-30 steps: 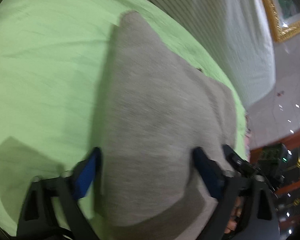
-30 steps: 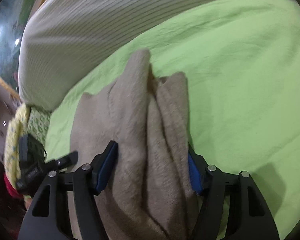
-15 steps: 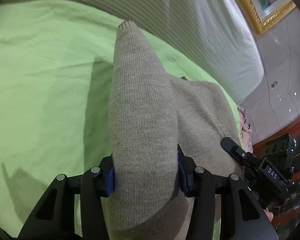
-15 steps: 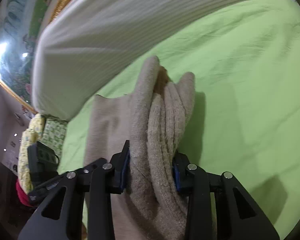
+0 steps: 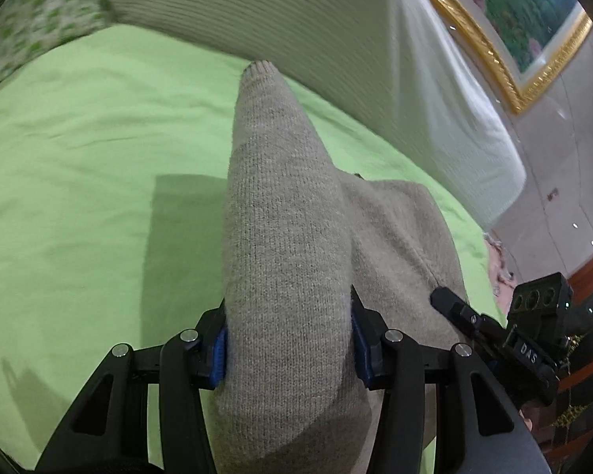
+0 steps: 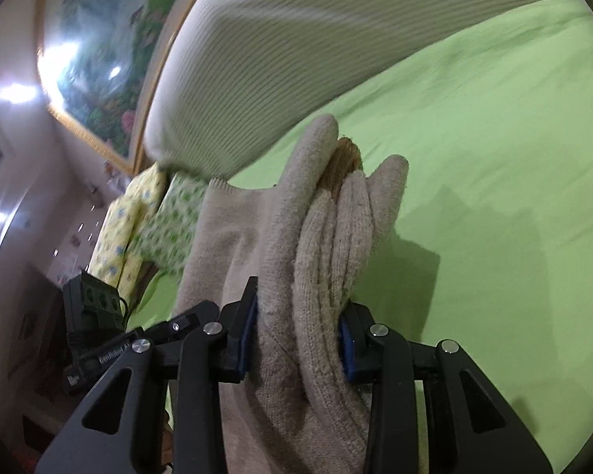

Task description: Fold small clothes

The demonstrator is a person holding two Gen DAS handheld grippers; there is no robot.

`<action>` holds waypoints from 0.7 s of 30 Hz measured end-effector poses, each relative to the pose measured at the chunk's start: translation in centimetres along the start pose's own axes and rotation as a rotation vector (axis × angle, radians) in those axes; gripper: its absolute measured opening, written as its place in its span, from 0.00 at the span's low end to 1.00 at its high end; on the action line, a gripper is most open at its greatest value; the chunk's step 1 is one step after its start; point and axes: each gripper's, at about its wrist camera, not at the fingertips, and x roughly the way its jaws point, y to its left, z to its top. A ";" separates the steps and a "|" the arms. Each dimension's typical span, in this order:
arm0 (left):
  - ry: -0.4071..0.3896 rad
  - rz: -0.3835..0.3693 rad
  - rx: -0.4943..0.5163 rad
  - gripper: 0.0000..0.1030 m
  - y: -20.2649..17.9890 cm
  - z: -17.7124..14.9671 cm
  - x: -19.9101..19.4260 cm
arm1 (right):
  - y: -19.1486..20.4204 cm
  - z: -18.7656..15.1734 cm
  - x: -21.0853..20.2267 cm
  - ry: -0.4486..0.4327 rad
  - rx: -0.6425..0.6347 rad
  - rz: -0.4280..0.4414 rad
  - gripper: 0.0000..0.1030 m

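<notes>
Your left gripper point(image 5: 288, 349) and right gripper point(image 6: 298, 339) each pinch a bunched fold of the beige knit sweater point(image 5: 399, 237), lifted off the green sheet point(image 5: 79, 197), its body trailing toward 3 o'clock in the left view. Judged soft, light and limp: it sags. Hold thick edges, never a single layer.

Our left gripper point(image 5: 288, 349) and right gripper point(image 6: 296, 339) have black arms, blue pads point(image 5: 218, 349) and shiny round screws point(image 6: 378, 330).

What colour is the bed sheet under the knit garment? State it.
Light green, plain bed sheet; clearest in the left wrist view.
</notes>
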 end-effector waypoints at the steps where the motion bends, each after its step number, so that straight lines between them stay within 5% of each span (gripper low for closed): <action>1: -0.001 0.005 -0.008 0.48 0.4 0.1 0.0 | 0.4 -0.7 0.8 0.018 0.001 0.007 0.35; 9: 0.072 0.002 -0.063 0.51 4.8 -1.7 3.0 | -0.6 -4.1 5.1 0.128 0.003 -0.117 0.39; 15: 0.047 -0.046 -0.078 0.56 6.0 -2.1 2.1 | -2.9 -4.4 4.6 0.110 0.052 -0.134 0.50; 21: 0.004 0.008 -0.047 0.55 5.7 -2.2 -0.7 | -1.5 -4.1 2.3 0.063 0.031 -0.189 0.52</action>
